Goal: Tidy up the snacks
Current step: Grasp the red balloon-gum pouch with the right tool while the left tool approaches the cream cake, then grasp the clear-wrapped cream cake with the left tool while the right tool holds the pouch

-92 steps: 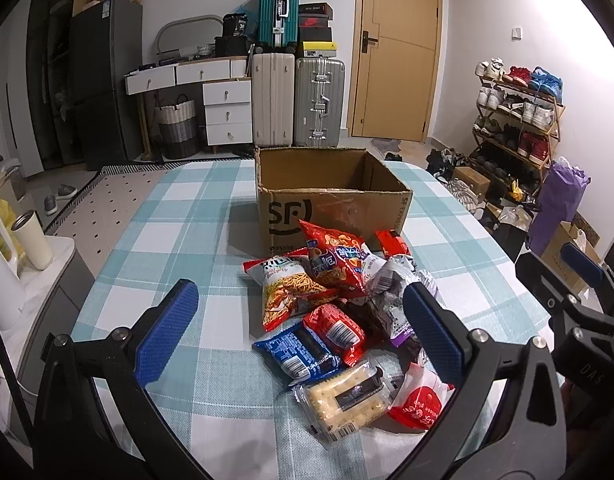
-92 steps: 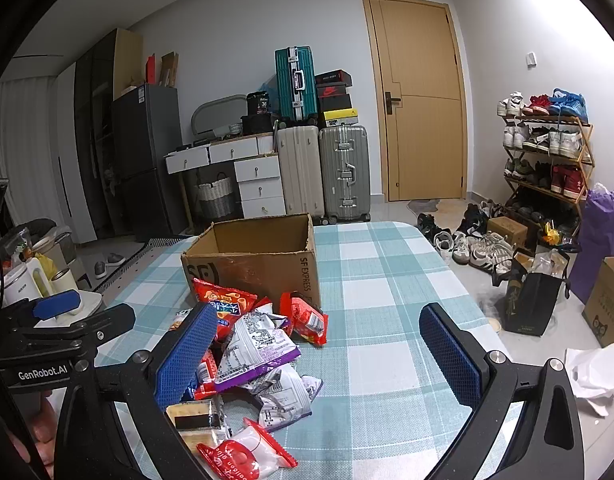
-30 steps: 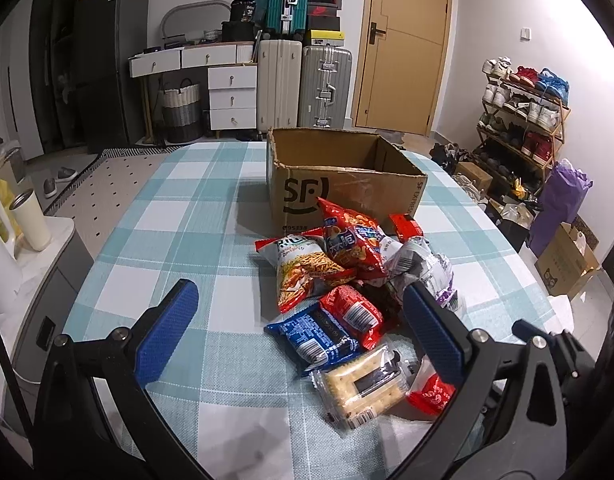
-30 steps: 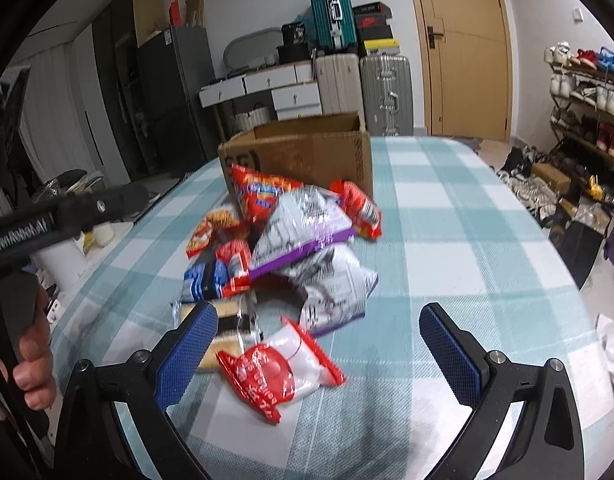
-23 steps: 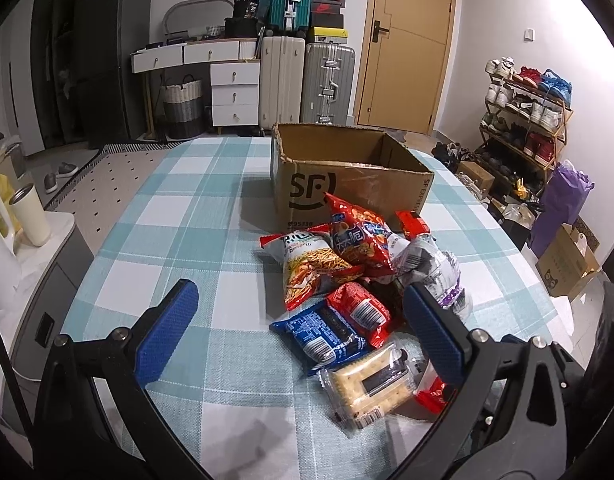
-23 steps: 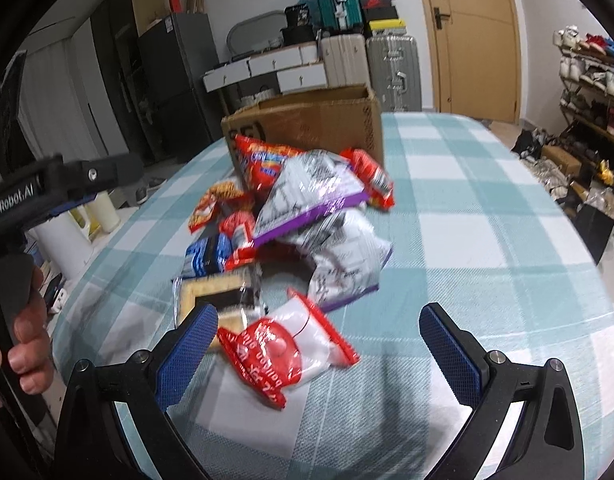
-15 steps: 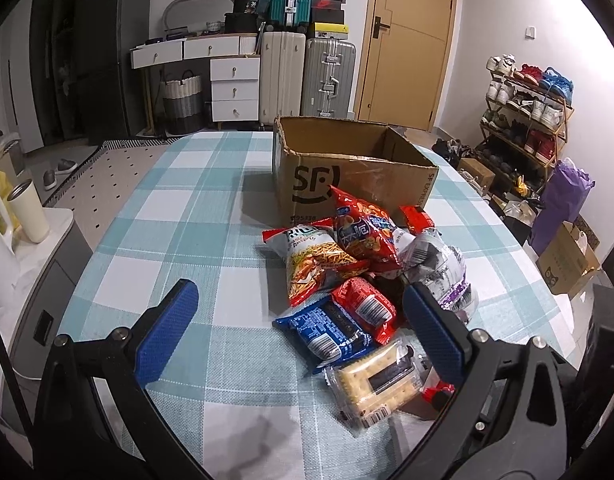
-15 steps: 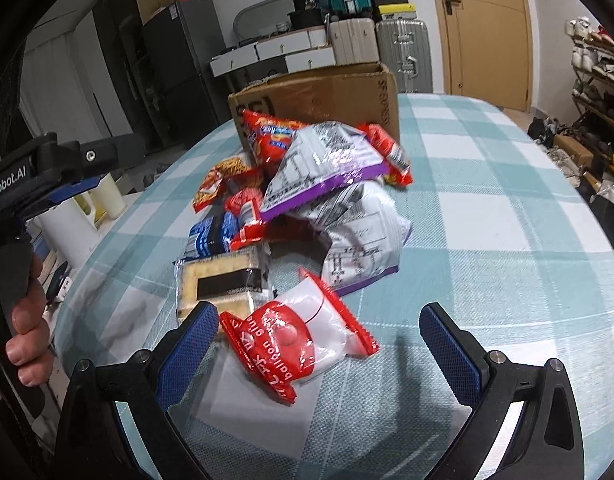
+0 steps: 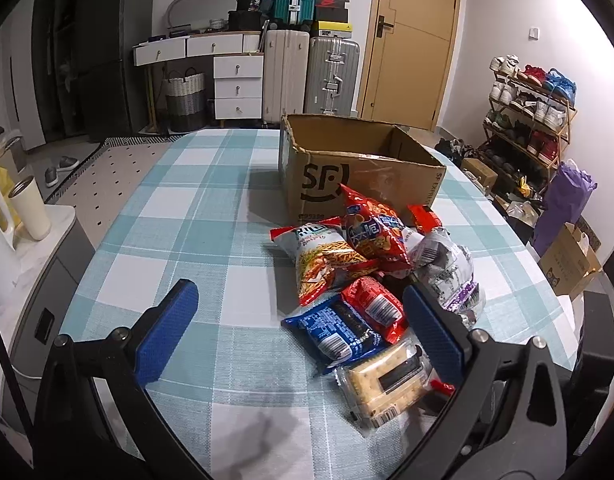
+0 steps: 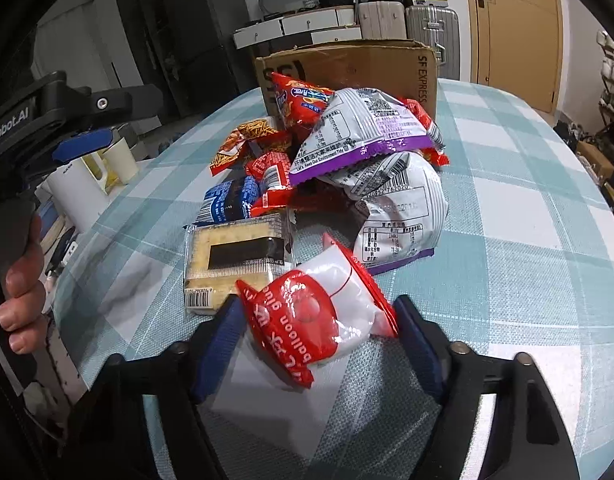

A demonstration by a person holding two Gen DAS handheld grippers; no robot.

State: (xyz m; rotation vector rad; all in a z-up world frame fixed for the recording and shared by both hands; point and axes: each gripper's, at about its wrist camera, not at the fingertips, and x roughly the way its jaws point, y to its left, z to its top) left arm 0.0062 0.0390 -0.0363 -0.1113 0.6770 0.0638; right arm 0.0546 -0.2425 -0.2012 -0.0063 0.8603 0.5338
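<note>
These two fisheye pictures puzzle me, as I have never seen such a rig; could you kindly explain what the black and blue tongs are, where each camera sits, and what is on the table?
There is no robot here: a person holds a hand-operated two-finger gripper in each hand, and a fisheye camera on each one looks forward along its blue-padded fingers.

The left wrist picture shows the left gripper open and empty above the checked tablecloth. Ahead lie a pile of snack packets and an open cardboard box.

The right wrist picture is taken low and close. The right gripper has its fingers on either side of a red and white packet at the near edge of the pile; whether the pads already press on it cannot be told. Beside it lies a cracker pack. At the left edge you see the person's left hand.
</note>
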